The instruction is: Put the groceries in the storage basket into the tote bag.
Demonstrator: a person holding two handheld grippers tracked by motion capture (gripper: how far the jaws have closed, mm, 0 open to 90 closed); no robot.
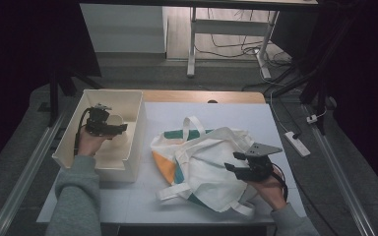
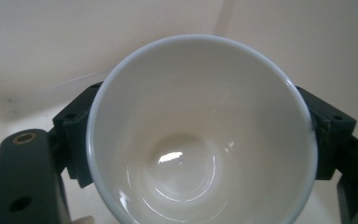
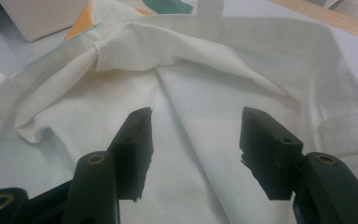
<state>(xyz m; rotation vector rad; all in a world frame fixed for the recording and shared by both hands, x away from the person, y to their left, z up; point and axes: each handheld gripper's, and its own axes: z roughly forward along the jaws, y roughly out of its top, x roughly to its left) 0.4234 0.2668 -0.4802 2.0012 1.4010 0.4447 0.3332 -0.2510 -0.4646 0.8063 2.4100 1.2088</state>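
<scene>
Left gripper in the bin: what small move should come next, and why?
Probably close the jaws fully on the white cup, then lift it straight up. The left gripper sits inside the cream bin with its jaws on either side of the cup's wall, seemingly at the rim. The right gripper waits open over the tote bag, likely the cup's destination.

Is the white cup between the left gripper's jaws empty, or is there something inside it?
Empty. The left gripper view looks straight into the white cup: bare glossy bottom, only light reflections.
</scene>
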